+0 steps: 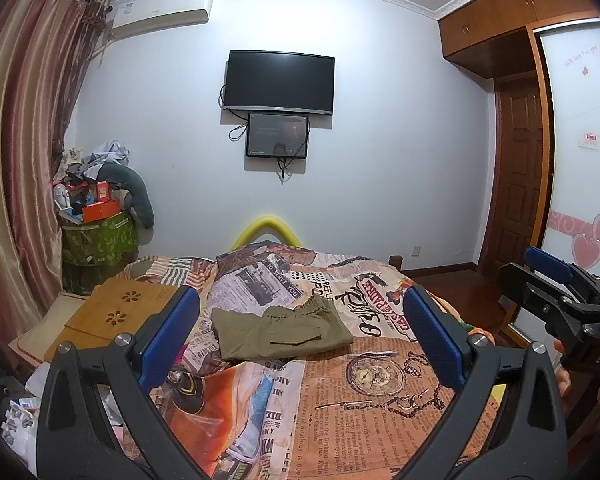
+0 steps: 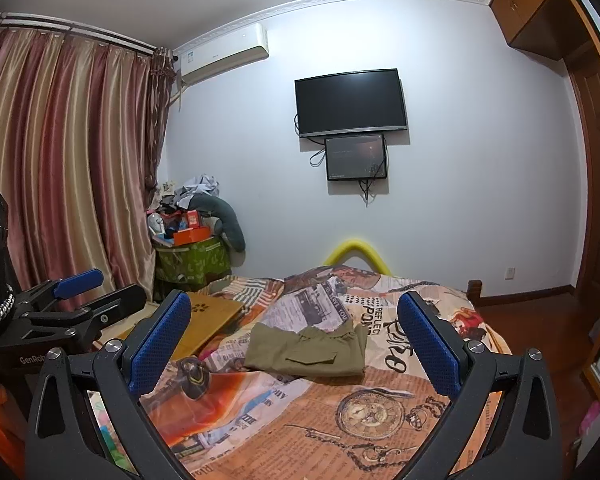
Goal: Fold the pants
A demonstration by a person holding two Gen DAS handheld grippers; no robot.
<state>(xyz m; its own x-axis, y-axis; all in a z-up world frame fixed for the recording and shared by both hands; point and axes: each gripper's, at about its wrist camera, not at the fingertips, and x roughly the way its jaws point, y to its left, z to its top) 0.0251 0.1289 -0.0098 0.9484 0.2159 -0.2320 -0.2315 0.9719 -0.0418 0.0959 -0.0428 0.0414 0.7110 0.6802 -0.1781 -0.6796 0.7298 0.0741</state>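
Observation:
Olive-green pants [image 1: 284, 330] lie folded into a compact rectangle on the bed [image 1: 380, 400], waistband toward the far side and a flap pocket facing up. They also show in the right wrist view [image 2: 308, 350]. My left gripper [image 1: 300, 336] is open and empty, held back from the pants above the near part of the bed. My right gripper [image 2: 296, 344] is open and empty too, beside the left one. It appears at the right edge of the left wrist view [image 1: 556, 280], and the left gripper appears at the left of the right wrist view [image 2: 84, 292].
The bed has a newspaper-print cover [image 2: 360, 420]. A wooden lap tray [image 1: 116, 312] lies on its left side. A cluttered green bin [image 1: 100, 236] stands by the curtain [image 1: 16, 160]. A TV [image 1: 278, 82] hangs on the far wall. A wardrobe [image 1: 572, 140] is on the right.

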